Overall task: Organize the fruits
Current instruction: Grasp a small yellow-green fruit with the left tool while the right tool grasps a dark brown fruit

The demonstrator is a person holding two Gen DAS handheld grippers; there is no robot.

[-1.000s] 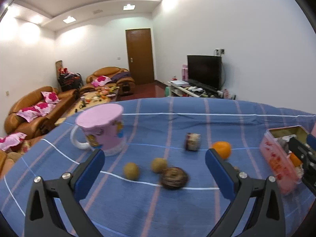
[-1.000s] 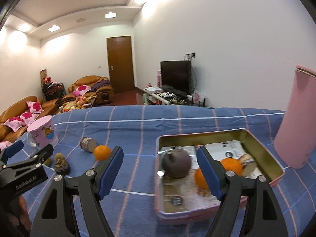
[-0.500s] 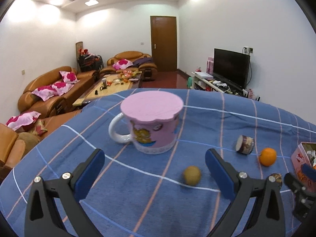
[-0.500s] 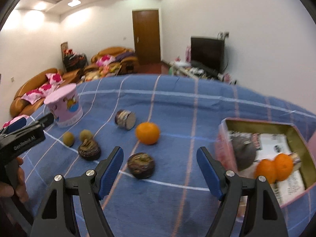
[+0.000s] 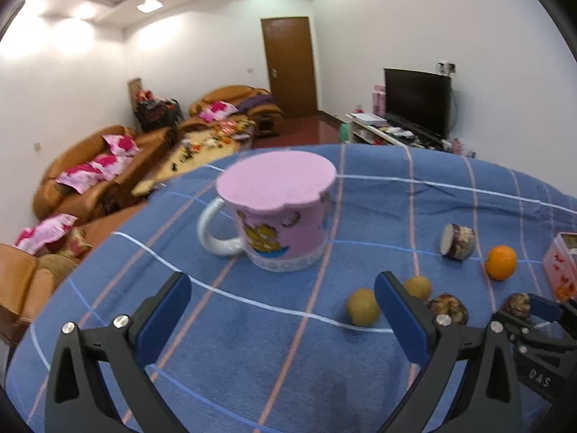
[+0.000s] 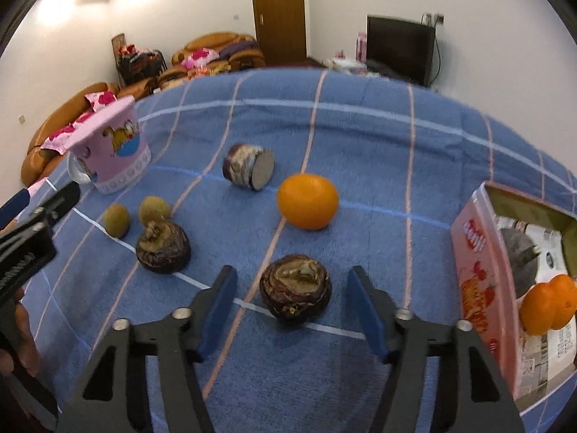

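Observation:
A dark brown water chestnut [image 6: 295, 290] lies on the blue checked cloth between the blue pads of my right gripper [image 6: 293, 303]. Its jaws are closing, with a gap left on both sides of the chestnut. A second chestnut [image 6: 163, 245], an orange [image 6: 307, 201], a cut purple piece [image 6: 249, 166] and two small brown fruits [image 6: 116, 219] lie beyond. The pink tin [image 6: 479, 281] at the right holds oranges [image 6: 550, 305] and a dark fruit. My left gripper [image 5: 282, 306] stands open in front of the pink lidded mug [image 5: 277, 213], holding nothing.
The table's far and left edges drop off toward brown sofas [image 5: 90, 180] and a low table. A TV [image 5: 416, 99] stands on a shelf by the right wall. A hand [image 6: 18, 339] holds the left gripper at the left edge of the right wrist view.
My right gripper swung left from the tin, came down over the near chestnut and narrowed its jaws. My left gripper swung left from the fruits to face the mug, then held still.

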